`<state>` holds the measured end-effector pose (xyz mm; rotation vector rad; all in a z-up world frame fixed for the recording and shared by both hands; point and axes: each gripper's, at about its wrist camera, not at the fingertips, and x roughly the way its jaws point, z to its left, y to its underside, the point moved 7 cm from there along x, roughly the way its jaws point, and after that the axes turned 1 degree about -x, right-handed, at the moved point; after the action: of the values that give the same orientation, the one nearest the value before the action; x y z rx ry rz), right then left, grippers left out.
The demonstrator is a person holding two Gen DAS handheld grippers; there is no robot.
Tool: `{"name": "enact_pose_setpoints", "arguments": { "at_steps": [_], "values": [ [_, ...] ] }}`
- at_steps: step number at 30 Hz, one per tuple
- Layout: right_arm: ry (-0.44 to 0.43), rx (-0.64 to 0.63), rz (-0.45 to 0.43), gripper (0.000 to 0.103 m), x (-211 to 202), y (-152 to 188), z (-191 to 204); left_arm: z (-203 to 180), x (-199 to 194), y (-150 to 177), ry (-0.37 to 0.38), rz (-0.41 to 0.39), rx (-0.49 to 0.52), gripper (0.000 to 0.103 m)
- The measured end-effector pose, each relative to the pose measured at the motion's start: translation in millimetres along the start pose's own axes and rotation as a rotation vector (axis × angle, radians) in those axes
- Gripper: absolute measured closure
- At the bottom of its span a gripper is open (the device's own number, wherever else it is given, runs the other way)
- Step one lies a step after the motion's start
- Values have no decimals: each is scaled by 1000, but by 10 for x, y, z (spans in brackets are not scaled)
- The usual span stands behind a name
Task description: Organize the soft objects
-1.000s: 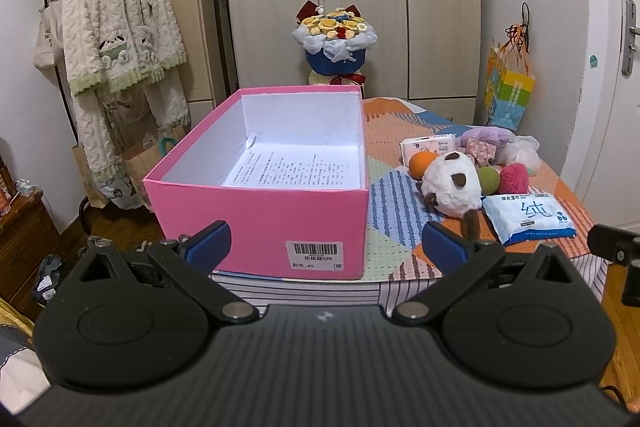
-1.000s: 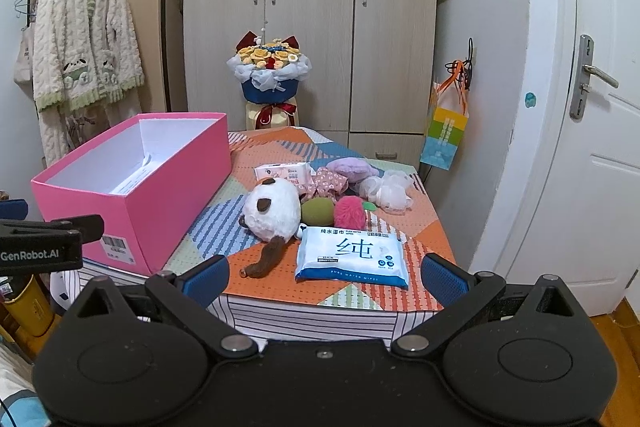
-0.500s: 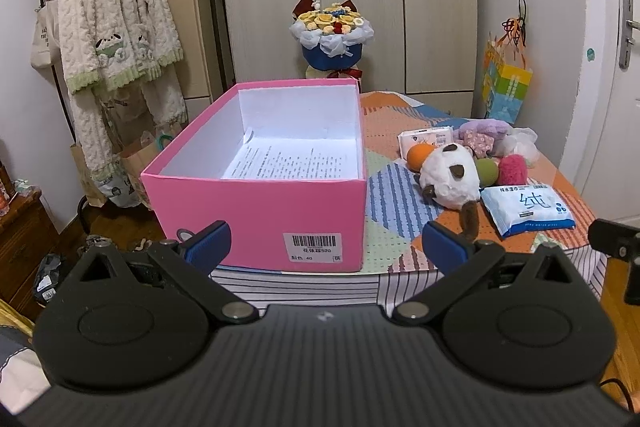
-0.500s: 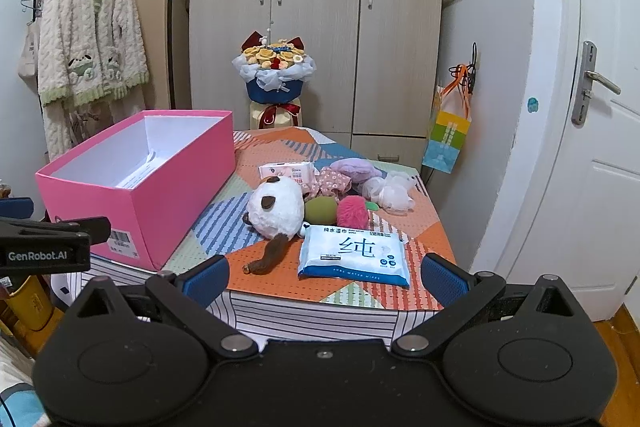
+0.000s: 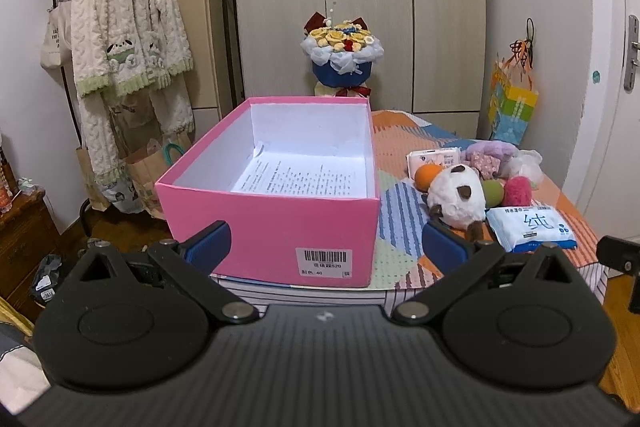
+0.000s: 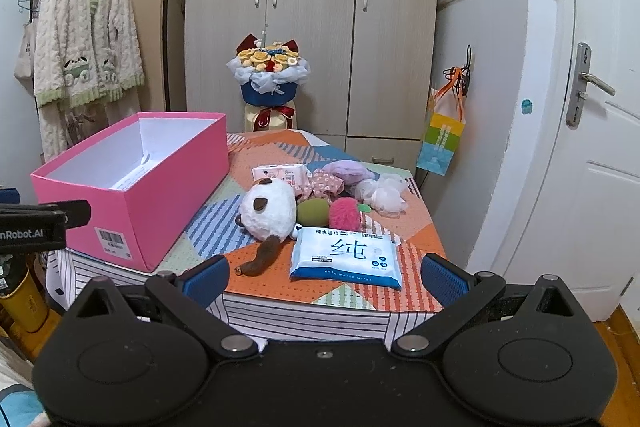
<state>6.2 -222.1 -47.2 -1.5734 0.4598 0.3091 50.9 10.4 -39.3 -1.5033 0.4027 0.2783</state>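
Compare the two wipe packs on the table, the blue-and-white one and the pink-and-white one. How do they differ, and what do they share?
The blue-and-white wipe pack looks larger than the pink-and-white wipe pack. The blue-and-white pack lies at the table's near edge, in front of the panda plush; the pink-and-white pack lies farther back, behind the plush. The blue-and-white pack carries one large printed character; the pink-and-white pack's print is too small to read. Both lie flat, outside the pink box.

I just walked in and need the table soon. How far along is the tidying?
Nothing is packed yet: the pink box holds only a printed sheet. Both grippers, left and right, are open and holding nothing. The panda plush, wipes pack and other soft items remain on the table.
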Motion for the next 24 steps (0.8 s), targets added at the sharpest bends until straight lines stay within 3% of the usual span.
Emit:
{"name": "enact_pose_setpoints", "arguments": {
  "at_steps": [13, 21, 24],
  "values": [
    [-8, -21, -109, 0, -114, -33, 19, -60, -126, -5, 20, -144, 27, 0],
    [17, -30, -148, 0, -89, -23, -12, -119, -101, 8, 33, -132, 41, 0],
    [91, -31, -139, 0, -83, -61, -107, -157, -35, -13, 69, -98, 19, 0]
  ]
}}
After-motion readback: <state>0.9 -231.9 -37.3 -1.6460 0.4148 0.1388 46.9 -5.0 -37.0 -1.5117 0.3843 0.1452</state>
